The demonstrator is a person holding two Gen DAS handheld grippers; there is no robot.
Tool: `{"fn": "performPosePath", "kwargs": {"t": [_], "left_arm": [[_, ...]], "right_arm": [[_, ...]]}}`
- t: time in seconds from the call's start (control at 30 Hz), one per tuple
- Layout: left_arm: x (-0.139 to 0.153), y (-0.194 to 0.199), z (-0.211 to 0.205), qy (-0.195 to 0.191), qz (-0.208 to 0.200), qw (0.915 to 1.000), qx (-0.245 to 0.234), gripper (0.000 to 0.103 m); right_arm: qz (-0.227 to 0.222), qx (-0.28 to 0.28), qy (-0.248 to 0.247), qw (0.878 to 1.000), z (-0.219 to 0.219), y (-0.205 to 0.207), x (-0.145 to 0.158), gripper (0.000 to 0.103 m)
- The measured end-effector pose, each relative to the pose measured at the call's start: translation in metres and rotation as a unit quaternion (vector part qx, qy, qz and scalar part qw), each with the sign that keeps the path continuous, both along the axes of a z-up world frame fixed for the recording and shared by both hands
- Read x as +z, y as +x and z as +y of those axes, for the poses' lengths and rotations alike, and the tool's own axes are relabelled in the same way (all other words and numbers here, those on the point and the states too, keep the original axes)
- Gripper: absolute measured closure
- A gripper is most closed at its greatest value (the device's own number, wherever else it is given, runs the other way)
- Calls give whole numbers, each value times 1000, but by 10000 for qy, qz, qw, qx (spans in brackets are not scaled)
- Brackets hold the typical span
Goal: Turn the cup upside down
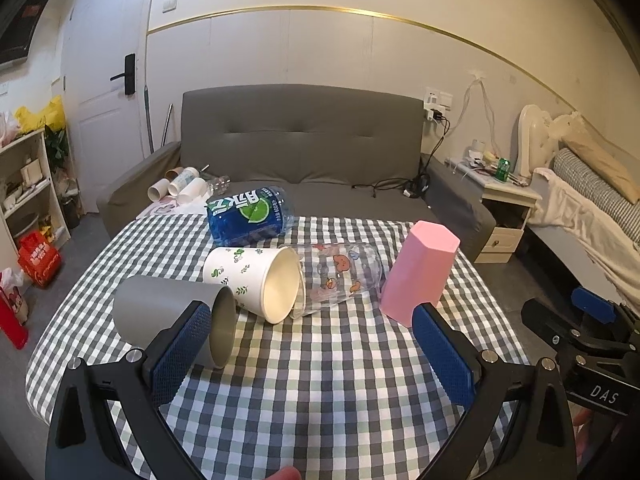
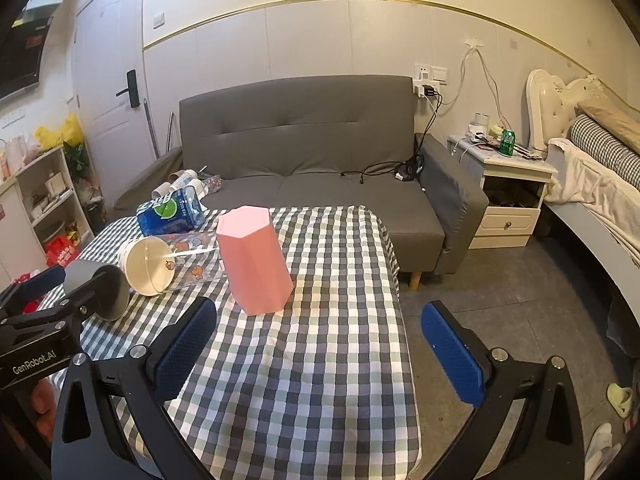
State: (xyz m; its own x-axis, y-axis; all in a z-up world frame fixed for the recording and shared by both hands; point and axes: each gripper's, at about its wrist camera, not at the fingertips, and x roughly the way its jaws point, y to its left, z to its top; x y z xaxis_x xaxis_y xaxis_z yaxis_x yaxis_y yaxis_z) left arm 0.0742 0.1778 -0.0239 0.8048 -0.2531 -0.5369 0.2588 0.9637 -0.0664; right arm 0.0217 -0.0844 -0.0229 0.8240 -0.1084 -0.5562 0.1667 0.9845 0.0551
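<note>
Beyond both spread, empty fingers (image 2: 188, 344), pink cup (image 2: 256, 262) mouth-down on checkered tablecloth (image 2: 320, 360)

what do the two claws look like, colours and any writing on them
Both are black frames with silver bolts and blue, dimple-textured pads. The left claw shows white "GenRobot.AI" lettering in the right wrist view; the right claw shows white "DAS" in the left wrist view. No cables or sleeves visible.

"DAS" is read on the right gripper (image 1: 592, 312) body; "GenRobot.AI" is printed on the left gripper (image 2: 40, 280) body. Blue bottle (image 1: 250, 216) label: Chinese chars, not legible.
</note>
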Motion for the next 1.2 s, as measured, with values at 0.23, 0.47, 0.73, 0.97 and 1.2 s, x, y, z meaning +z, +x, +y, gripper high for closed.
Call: {"fn": "performPosePath", "kwargs": {"t": [0.23, 0.47, 0.73, 0.97, 1.2], "left_arm": [[0, 0, -2, 39, 24, 10000, -73, 0], [-3, 0, -2, 72, 87, 9999, -97, 0], [-3, 1, -2, 80, 109, 9999, -98, 0], [-3, 1, -1, 79, 94, 9999, -88, 0], [-3, 2, 0, 88, 119, 9999, -65, 0]], "right_arm": [[43, -18, 45, 10000, -1, -1, 2, 0], [26, -69, 11, 10000, 0, 0, 3, 0], [60, -61, 2, 10000, 1, 1, 1, 0], [79, -58, -4, 10000, 3, 2, -2, 0], [103, -58, 4, 9999, 4, 1, -3, 0]]}}
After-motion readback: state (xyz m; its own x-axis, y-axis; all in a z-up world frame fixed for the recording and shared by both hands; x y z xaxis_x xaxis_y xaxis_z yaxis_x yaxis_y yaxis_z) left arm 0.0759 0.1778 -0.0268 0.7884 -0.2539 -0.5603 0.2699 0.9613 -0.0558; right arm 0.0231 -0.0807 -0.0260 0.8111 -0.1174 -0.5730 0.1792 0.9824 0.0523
